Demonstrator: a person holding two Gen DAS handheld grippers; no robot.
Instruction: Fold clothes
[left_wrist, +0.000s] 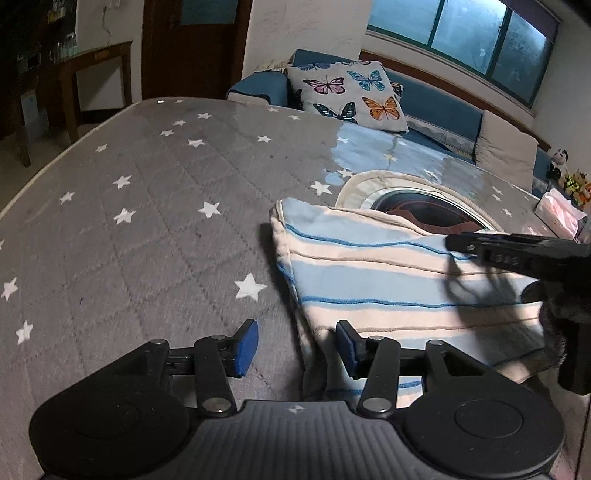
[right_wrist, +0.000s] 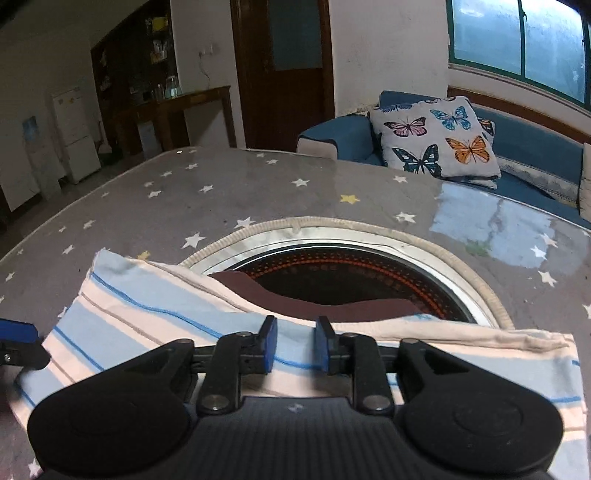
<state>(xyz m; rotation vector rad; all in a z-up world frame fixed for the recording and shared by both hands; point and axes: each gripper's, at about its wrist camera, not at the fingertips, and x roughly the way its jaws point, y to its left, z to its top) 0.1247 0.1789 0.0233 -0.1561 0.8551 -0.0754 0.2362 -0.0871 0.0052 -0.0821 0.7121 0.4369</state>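
A big table (left_wrist: 129, 229) fills most of both views. It has a gray cover with white stars. Behind it stands a blue sofa (right_wrist: 535, 136) with a butterfly pillow (right_wrist: 434, 136) on it.

In the table is a round hole with a shiny rim (right_wrist: 369, 245). It looks dark inside, and a brown cloth (right_wrist: 332, 301) lies over its near edge.

A folded striped cloth (left_wrist: 369, 280), blue and cream, lies flat on the table. Its far edge lies over the near edge of the round hole.

The left gripper (left_wrist: 295, 347) is over the cloth's left edge. Its jaws stand wide apart and hold nothing.

The right gripper (right_wrist: 295, 345) is over the middle of the cloth. Its blue pads (right_wrist: 269, 345) have a small gap between them, and nothing is pinched there.
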